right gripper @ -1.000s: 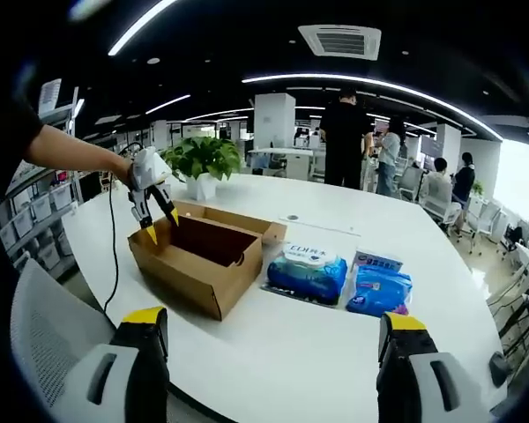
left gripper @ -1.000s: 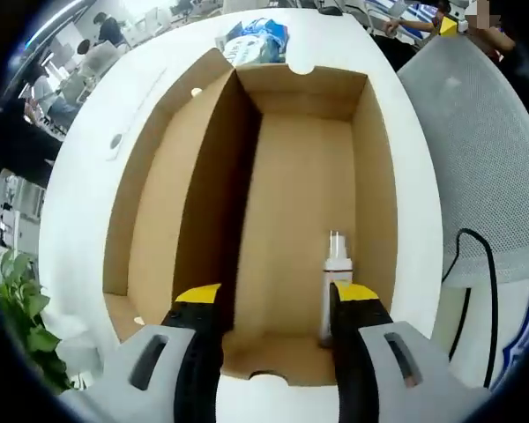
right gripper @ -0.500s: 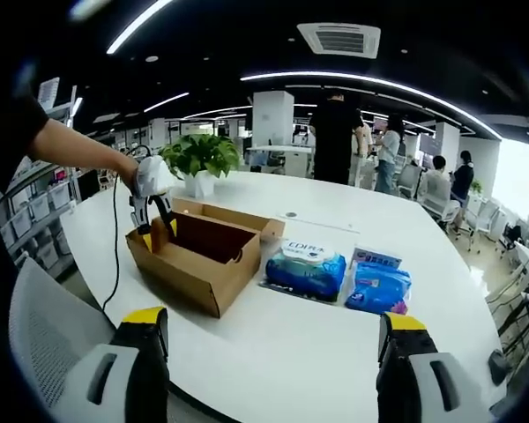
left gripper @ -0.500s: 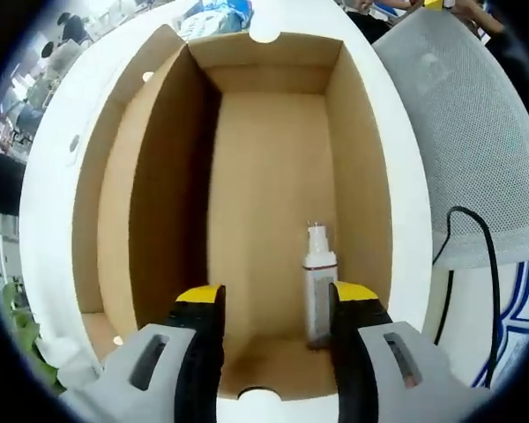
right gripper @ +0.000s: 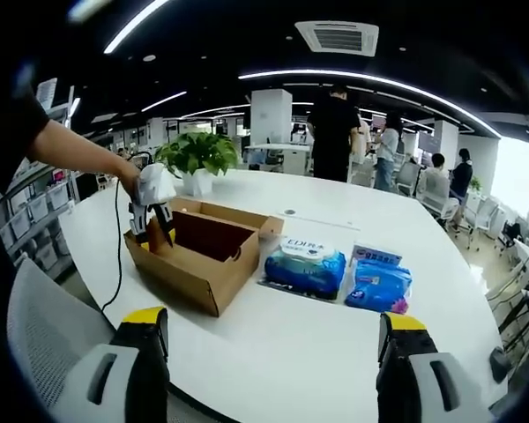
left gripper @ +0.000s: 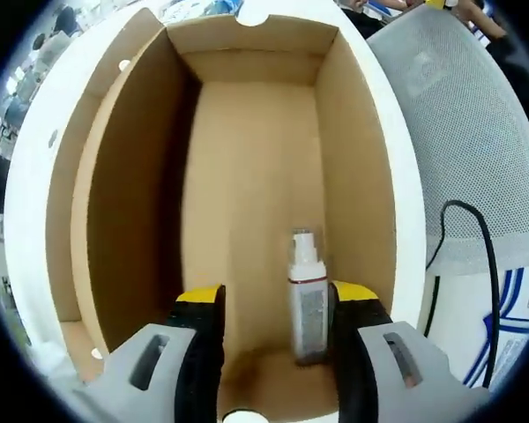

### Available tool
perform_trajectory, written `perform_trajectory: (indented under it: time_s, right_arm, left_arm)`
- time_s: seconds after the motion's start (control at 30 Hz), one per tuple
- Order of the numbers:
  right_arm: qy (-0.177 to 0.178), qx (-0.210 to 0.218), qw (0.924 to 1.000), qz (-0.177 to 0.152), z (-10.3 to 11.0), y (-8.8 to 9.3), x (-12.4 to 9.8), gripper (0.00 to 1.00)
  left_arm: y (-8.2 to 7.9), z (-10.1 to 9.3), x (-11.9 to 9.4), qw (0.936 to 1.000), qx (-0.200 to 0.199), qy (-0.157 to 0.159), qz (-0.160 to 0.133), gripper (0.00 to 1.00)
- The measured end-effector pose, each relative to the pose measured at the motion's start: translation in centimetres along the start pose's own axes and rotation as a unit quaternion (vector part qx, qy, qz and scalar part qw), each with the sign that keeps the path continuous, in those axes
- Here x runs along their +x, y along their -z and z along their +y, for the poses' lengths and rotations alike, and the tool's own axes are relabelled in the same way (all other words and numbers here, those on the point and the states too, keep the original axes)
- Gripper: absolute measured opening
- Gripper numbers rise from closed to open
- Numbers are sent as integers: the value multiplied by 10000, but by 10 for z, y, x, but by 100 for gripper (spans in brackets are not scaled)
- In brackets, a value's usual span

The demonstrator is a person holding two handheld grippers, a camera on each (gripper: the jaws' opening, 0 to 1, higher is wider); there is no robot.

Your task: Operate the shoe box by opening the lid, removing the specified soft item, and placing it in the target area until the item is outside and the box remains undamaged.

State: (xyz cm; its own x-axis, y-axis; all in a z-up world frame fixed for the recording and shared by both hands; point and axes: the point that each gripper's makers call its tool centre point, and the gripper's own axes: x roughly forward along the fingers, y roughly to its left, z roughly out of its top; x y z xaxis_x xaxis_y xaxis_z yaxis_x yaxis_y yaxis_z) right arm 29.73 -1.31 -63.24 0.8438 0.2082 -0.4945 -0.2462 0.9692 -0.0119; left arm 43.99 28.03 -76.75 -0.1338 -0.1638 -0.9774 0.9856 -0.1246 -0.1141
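Left gripper (left gripper: 273,308) beside bottle (left gripper: 307,300), label unreadable.

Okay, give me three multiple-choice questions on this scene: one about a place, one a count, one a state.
1. Where is the small white spray bottle?
A. on the table
B. inside the brown cardboard shoe box
C. beside the plant

2. How many blue wipe packs lie beside the box?
A. one
B. two
C. four

3. The left gripper is:
A. open
B. shut on the bottle
C. shut and empty

Answers: 1 B, the bottle stands on the box floor. 2 B, two packs lie side by side in the right gripper view. 3 A, its jaws stand apart, the bottle by the right one.
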Motion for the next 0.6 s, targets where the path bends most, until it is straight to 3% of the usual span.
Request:
perform_trajectory:
  time_s: [0.27,0.47,0.6]
  right_arm:
    - [-8,2,10000,26,0,1,0,99]
    - [-47,8,10000,38,2,2,1,99]
    - [-53,1,10000,48,2,2,1,99]
  left_arm:
    - [4,-2,14,9999,-105,-128,0,44]
    - [9,1,17,9992,-33,-380,102,29]
    - [11,1,18,9991,-65,-413,72,28]
